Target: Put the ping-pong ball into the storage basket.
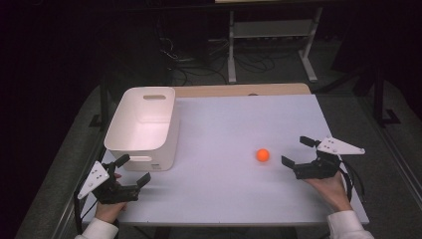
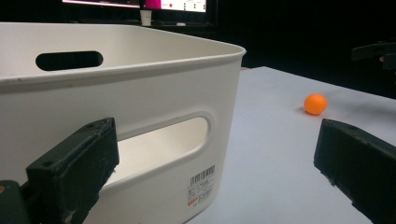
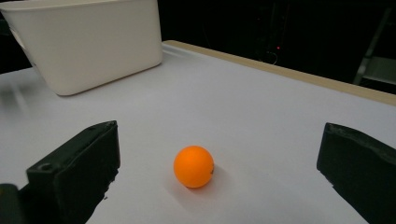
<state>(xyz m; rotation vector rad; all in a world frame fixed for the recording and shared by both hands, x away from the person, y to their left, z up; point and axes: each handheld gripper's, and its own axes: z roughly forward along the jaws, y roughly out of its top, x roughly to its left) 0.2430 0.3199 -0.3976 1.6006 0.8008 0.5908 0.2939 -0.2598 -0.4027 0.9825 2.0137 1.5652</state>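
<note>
An orange ball [image 1: 263, 155] sat on the white bench [image 1: 239, 194], just ahead of the right gripper [image 1: 295, 152], jaws wide and empty; the left gripper [image 1: 133, 169] waited, jaws also wide, beside a white bin [image 1: 166, 137]; a careless nudge could roll the ball away.

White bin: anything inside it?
The white bin looks empty in the high view: bare floor and inner walls. The strip of floor just behind its near wall is hidden. The orange ball lies outside on the table.
</note>
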